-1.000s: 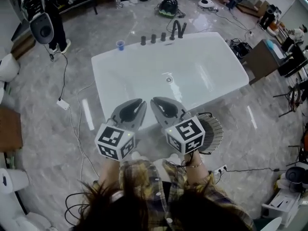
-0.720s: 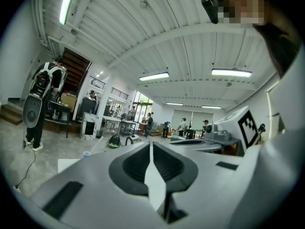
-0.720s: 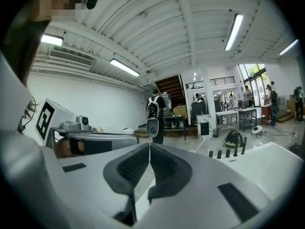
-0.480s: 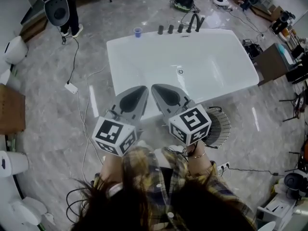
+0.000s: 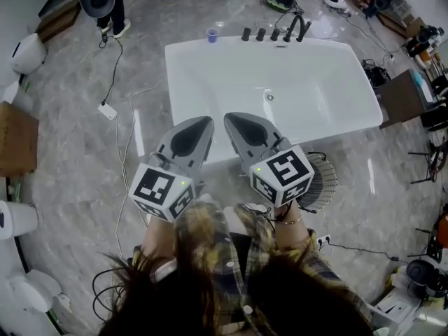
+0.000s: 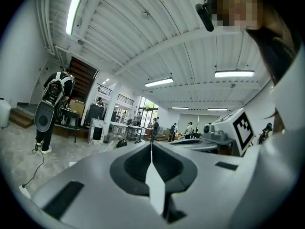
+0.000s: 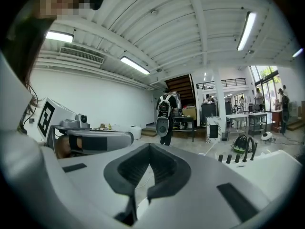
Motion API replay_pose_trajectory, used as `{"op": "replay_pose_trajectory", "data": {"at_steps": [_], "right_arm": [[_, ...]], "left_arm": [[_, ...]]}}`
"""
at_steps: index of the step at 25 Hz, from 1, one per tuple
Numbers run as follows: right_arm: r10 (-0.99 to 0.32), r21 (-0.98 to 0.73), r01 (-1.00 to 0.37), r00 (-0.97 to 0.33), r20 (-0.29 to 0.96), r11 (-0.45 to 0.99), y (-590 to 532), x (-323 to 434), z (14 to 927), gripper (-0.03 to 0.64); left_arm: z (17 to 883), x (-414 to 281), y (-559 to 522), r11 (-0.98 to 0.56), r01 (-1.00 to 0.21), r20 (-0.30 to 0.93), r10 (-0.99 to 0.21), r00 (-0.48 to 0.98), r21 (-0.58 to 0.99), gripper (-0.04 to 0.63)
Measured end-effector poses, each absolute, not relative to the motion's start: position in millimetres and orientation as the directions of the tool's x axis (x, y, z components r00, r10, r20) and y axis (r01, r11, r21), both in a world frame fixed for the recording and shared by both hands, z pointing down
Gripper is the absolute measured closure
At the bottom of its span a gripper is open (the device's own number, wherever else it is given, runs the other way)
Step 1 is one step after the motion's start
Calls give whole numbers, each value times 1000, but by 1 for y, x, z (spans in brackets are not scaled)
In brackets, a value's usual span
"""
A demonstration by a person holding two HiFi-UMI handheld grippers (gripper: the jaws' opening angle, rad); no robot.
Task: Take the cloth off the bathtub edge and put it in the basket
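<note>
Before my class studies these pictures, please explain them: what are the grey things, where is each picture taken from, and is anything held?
No robot here: a person holds a two-jaw tool in each hand, the left gripper and right gripper. The wide picture comes from a camera on the person's head, looking down. The other two come from cameras riding on each gripper, looking along its jaws. Below is a white bathtub with taps and a blue cup by its far edge; a basket stands on the floor beside the right gripper. Both grippers are shut and hold nothing. No cloth shows on the bathtub.
</note>
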State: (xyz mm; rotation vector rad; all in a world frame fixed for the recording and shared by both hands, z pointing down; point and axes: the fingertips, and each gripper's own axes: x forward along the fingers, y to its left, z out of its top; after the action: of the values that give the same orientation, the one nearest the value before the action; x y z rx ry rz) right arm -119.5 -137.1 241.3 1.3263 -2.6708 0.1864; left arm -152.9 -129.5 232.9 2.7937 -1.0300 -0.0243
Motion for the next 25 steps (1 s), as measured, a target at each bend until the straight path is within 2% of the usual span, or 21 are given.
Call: {"op": "replay_pose_trajectory", "data": {"at_steps": [25], "right_arm": [[-771, -52, -793, -604, 202, 608, -139, -112, 242, 601]], "left_arm": [[229, -154, -137, -743, -647, 26, -654, 756, 171, 575]]}}
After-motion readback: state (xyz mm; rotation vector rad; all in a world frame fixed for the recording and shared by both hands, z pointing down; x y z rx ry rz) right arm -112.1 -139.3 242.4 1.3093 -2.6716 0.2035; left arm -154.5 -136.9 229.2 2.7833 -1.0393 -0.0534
